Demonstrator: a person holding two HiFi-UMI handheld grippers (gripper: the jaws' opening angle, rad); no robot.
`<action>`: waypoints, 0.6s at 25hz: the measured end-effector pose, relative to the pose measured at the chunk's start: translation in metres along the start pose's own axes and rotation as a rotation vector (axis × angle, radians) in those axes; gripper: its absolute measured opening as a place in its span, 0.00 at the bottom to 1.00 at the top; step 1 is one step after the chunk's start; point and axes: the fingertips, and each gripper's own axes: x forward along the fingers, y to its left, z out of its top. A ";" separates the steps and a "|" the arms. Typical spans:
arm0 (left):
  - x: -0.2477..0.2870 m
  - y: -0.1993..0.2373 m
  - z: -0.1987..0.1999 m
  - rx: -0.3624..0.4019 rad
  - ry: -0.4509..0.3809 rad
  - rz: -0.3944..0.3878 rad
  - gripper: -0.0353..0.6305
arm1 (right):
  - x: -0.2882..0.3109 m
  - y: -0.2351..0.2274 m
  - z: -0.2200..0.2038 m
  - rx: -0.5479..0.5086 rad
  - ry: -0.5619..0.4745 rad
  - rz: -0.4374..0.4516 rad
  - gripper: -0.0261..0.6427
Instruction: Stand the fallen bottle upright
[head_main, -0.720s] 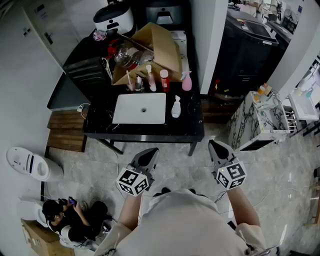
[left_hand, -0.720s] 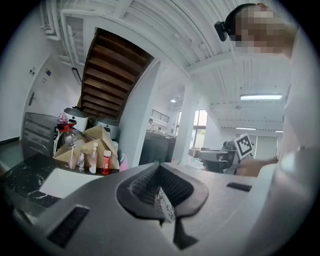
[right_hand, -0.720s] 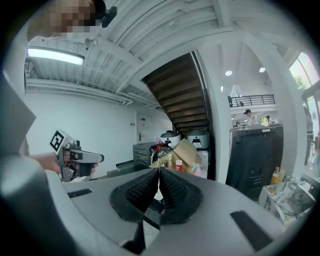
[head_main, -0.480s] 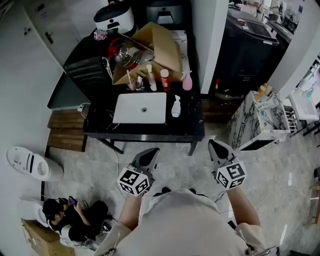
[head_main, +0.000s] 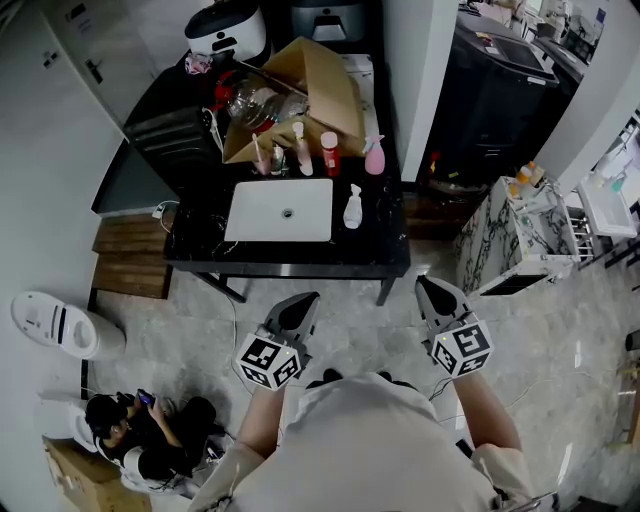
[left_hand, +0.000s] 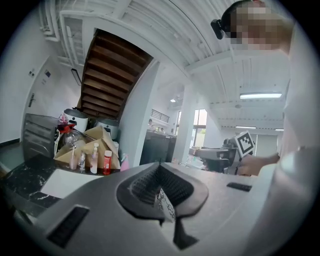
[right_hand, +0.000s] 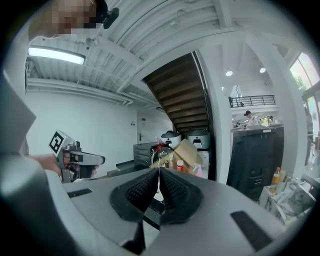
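flanking the white bottle (head_main: 352, 208): sink (head_main: 258, 220) beside, cardboard box (head_main: 322, 85), pink bottle (head_main: 374, 158) behind

In my head view, the small white plastic bottle (head_main: 352, 208) on the black table (head_main: 385, 245) is too small to tell lying from standing, its cap indistinct.

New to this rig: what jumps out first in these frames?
The black table ahead, with a white basin on it and an open cardboard box crowding its far edge. Right of the basin, a white bottle seems to lie on its side. The left gripper and right gripper hang short of the table, fingers together.
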 end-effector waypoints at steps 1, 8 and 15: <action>-0.001 0.000 0.000 0.002 -0.001 0.000 0.06 | 0.000 0.001 0.000 0.000 -0.001 -0.002 0.09; -0.012 0.006 -0.002 0.011 -0.004 -0.014 0.08 | 0.006 0.017 -0.004 0.011 0.003 0.002 0.09; -0.026 0.016 -0.002 0.020 -0.010 -0.029 0.15 | 0.016 0.037 -0.009 0.007 0.022 -0.003 0.09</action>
